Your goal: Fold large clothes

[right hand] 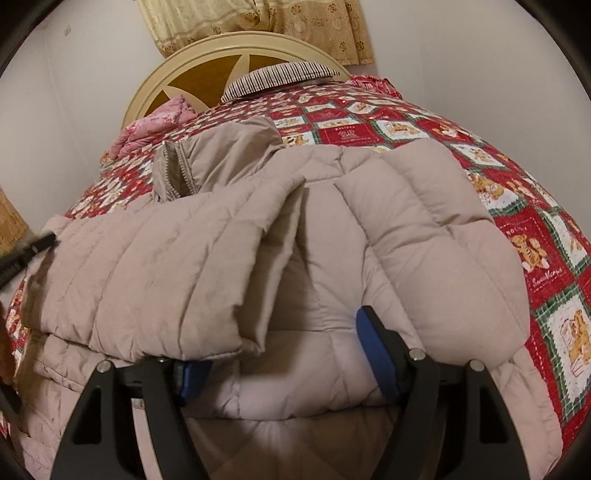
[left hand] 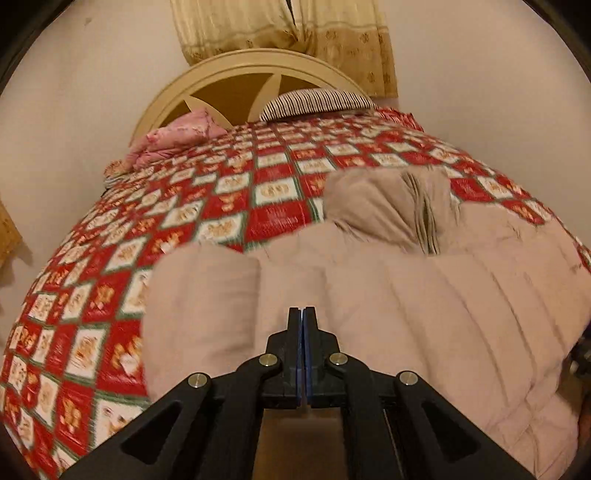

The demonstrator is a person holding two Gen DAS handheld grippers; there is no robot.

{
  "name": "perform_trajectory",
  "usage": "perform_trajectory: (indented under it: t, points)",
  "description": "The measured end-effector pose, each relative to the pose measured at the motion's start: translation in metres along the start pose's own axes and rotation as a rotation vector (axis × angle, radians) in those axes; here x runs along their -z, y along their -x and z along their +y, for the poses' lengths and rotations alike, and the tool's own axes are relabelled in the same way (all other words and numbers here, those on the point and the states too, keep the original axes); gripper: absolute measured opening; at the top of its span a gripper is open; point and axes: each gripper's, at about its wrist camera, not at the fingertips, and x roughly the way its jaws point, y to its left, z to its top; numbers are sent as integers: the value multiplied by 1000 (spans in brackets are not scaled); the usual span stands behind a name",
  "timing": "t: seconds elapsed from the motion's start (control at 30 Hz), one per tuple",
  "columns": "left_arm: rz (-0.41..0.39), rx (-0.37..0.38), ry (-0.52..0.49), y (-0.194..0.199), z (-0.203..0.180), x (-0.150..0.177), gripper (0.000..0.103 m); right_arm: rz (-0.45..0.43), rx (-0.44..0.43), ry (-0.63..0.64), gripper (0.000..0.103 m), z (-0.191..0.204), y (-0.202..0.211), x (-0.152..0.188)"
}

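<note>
Warm dim indoor light, left view motion-blurred, fisheye-warped dark corners

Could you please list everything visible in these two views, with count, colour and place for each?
Puffer jacket: one, beige, spread on the near part of the bed, both sleeves folded across its body, collar toward the headboard.
Bedspread: one, red, white and green checks with bear pictures, covering the bed.
Striped pillow: one, dark and white stripes, at the head of the bed.
Pink bedding: one bundle, pink, left of the striped pillow.
Headboard: one, cream frame with brown panels, against the wall.
Curtain: one, yellow-beige, above the headboard.
Left gripper: black with blue pads, shut on nothing, over the jacket.
Right gripper: black with blue pads, open, jacket fabric bulging between its fingers.
</note>
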Motion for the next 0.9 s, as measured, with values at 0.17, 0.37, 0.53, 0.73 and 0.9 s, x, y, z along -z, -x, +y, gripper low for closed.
perform_trajectory:
  t: [0.17, 0.37, 0.53, 0.73, 0.9]
  points:
    - [-6, 4, -50, 0, -14, 14, 1, -79, -124, -128, 87, -20, 23, 1]
    - [7, 47, 7, 0, -3, 20, 1, -106, -290, -253, 93, -27, 48, -6]
    - [8, 64, 34, 4, 2, 23, 1, -12, -251, -271, 76, -14, 28, -26]
    - [-5, 84, 58, 15, 10, 23, 1, 106, -166, -145, 11, 6, 7, -24]
    - [-16, 94, 53, 26, 13, 22, 1, 80, -179, -101, 8, 14, 37, -14]
